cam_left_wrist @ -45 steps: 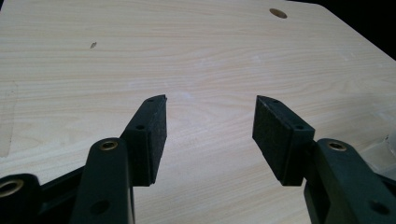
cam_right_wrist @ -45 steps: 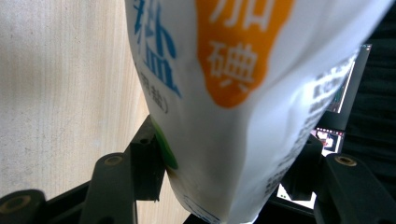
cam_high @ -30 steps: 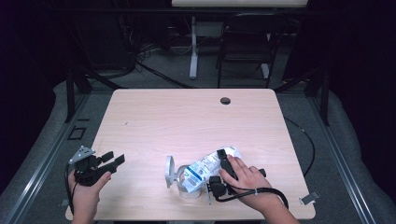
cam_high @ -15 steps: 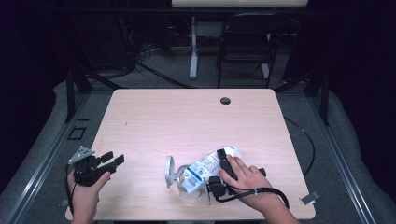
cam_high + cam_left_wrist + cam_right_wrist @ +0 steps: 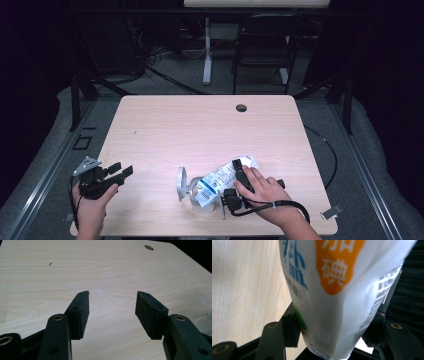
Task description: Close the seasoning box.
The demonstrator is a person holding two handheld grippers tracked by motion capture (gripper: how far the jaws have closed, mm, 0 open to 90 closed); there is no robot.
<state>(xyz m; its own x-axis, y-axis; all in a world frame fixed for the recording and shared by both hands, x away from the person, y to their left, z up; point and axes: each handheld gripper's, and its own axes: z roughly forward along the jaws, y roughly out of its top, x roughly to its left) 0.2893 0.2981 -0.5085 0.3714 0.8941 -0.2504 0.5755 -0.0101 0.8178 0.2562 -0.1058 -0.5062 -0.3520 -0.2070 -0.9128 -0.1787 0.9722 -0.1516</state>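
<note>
Right beside the white dish (image 5: 186,186), your right gripper (image 5: 239,176) is clamped around the pouch (image 5: 220,179), so hold it steady over the rim; left gripper (image 5: 112,311) sits open, well off.

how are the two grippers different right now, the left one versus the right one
The left gripper has open jaws with nothing between them, just bare table; the right gripper has a white printed pouch between its jaws, pads against its sides. In the high view, the left gripper is near the table's left edge, apart from any object; the right gripper lies low by the pouch. Both have black jaws and are hand-held.
</note>
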